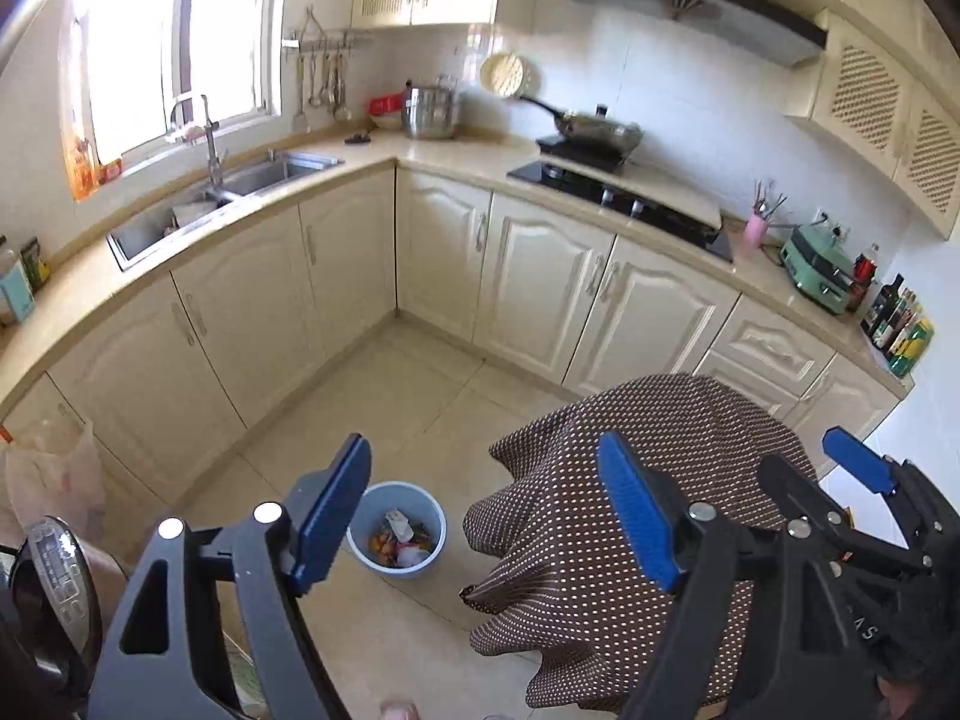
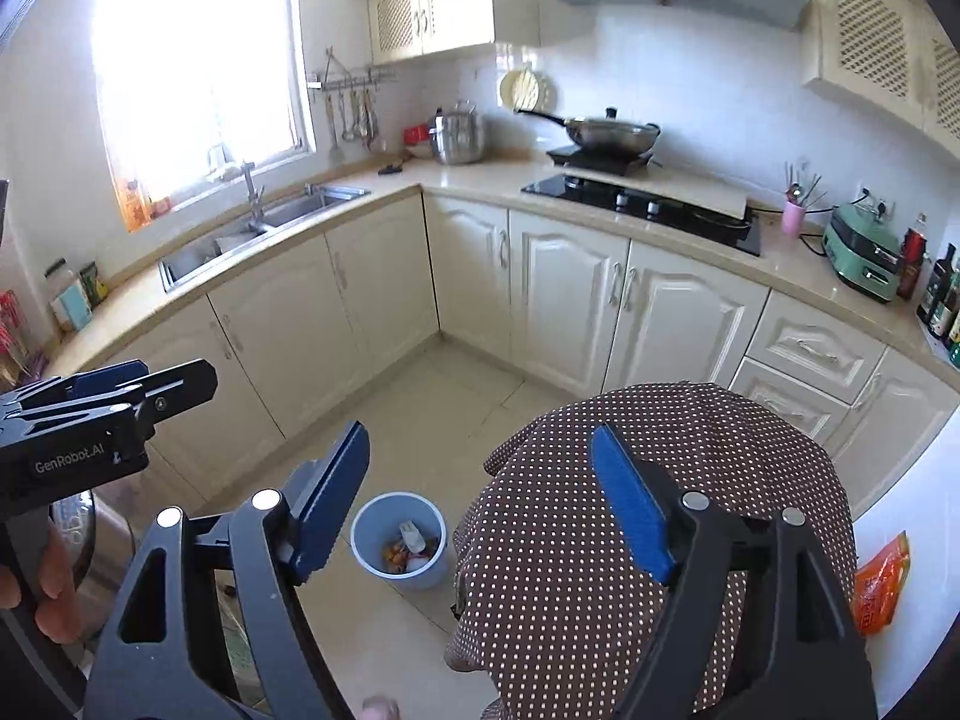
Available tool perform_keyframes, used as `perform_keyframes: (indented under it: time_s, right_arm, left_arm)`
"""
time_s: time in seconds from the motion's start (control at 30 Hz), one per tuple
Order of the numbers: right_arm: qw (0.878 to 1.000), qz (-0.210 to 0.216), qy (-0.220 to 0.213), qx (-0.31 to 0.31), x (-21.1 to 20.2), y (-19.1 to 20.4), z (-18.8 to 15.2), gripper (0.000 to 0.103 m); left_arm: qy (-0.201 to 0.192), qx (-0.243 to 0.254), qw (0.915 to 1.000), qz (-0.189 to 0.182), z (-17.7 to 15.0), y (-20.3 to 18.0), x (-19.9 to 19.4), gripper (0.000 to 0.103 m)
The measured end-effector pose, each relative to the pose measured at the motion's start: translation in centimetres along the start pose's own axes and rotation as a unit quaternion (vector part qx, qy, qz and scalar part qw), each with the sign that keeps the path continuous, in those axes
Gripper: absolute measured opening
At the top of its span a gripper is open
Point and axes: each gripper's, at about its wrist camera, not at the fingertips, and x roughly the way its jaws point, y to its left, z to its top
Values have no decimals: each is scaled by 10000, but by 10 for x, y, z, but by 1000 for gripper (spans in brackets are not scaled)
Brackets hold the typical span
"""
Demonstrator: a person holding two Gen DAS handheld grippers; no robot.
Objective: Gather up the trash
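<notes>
Hovering wide open and empty, left gripper (image 1: pixel 483 516) and right gripper (image 2: pixel 480 510) overlook the blue bin (image 1: pixel 396 531) at six o'clock on the floor, trash (image 1: pixel 401 537) already inside.

Dotted brown cloth (image 2: pixel 630 480) hides whatever it drapes; trash inside the blue bin (image 2: pixel 399 540) too small to identify.
</notes>
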Motion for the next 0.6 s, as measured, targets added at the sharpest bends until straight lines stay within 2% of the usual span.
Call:
perform_keyframes:
  time_s: [0.17, 0.4, 0.5, 0.6]
  right_arm:
    - [9997, -113, -212, 3, -33, 3, -6, 76]
    - [9973, -375, -585, 224, -82, 19, -20, 77]
    - [9954, -472, -751, 360, -103, 32, -28, 80]
    - [9938, -565, -876, 385, -120, 46, -38, 84]
  left_arm:
    - [-243, 108, 9996, -68, -6, -9, -40, 79]
    - [-570, 554, 9967, -154, -13, -5, -93, 80]
    - [-735, 686, 9946, -257, -18, 6, -119, 87]
    - [-958, 752, 9921, -307, -28, 17, -142, 88]
